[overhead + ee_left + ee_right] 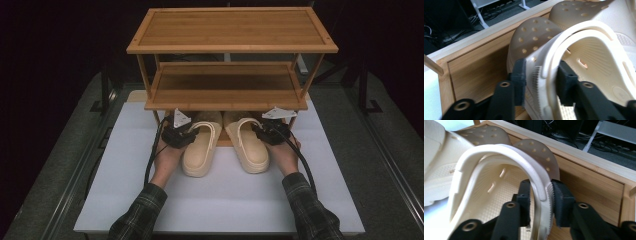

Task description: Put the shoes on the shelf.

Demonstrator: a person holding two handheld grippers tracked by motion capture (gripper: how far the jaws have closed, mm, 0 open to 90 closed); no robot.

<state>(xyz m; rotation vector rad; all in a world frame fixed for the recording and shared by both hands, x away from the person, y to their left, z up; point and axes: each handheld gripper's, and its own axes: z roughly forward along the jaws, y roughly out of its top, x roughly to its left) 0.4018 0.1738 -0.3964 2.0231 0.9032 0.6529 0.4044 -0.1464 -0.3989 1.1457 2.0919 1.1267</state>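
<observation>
The left gripper [184, 134] has its black jaws clamped on the outer side wall of the left clog [201, 149]; in the left gripper view one pad [520, 80] sits outside the ribbed wall and the other inside the opening. The right gripper [266, 133] pinches the outer side wall of the right clog [248, 147] the same way, one pad [562, 203] outside and one inside. Both cream clogs lie side by side, close together, toes pointing far and tucked onto the lowest tier of the wooden shoe rack [231, 50], heels sticking out near over the white tabletop [225, 200]. The person's hands [167, 159] grip each tool, plaid sleeves [140, 210] entering from the near edge.
</observation>
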